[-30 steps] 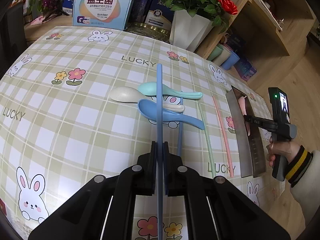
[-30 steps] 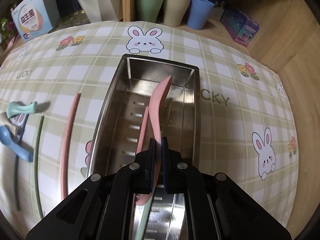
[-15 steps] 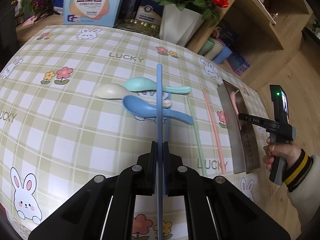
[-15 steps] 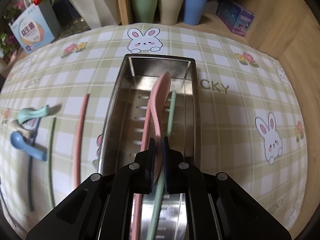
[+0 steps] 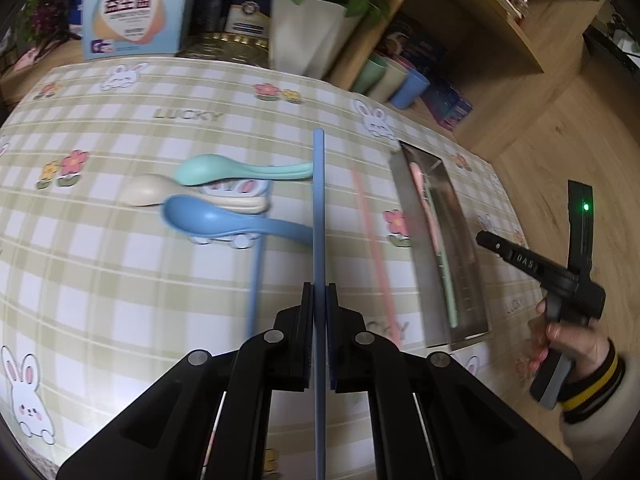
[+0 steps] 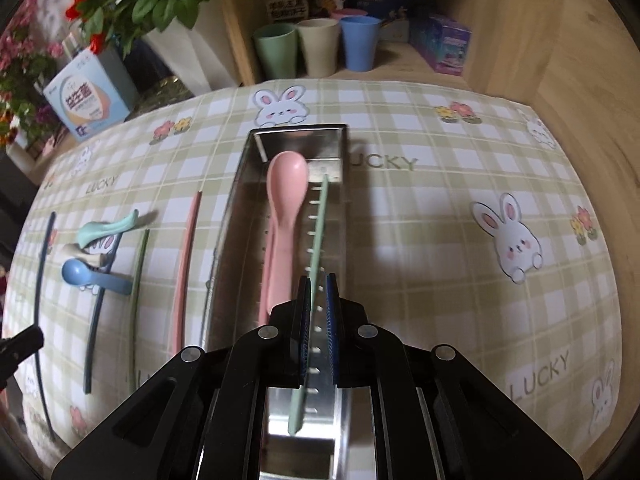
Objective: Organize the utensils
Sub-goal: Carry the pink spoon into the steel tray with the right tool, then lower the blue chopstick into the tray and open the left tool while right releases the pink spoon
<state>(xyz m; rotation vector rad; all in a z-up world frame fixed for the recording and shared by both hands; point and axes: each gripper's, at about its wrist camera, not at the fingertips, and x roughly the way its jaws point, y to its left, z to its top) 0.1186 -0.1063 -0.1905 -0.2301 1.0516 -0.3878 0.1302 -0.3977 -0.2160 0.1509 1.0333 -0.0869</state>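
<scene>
My left gripper [image 5: 319, 300] is shut on a blue chopstick [image 5: 319, 216] and holds it above the checked tablecloth. On the cloth lie a teal spoon [image 5: 224, 170], a cream spoon [image 5: 160, 194], a blue spoon [image 5: 216, 220], a second blue chopstick [image 5: 256, 272] and a pink chopstick [image 5: 374, 252]. The steel tray [image 6: 234, 216] holds a pink spoon [image 6: 285, 204], a pink chopstick and a green chopstick [image 6: 318, 220]. My right gripper [image 6: 319, 292] hovers over the tray's near end, jaws slightly apart, the green chopstick lying below them. Another green chopstick [image 6: 138, 280] lies on the cloth.
A white flower pot [image 5: 308, 28], a boxed product [image 5: 132, 16] and a round tin stand at the table's back edge. Three cups [image 6: 316, 50] and small boxes sit on a wooden shelf behind the tray. The table's right edge drops to a wooden floor.
The right gripper has let go of the pink spoon, which now lies in the tray, and drawn back. The left gripper has shifted right toward the tray with the blue chopstick.
</scene>
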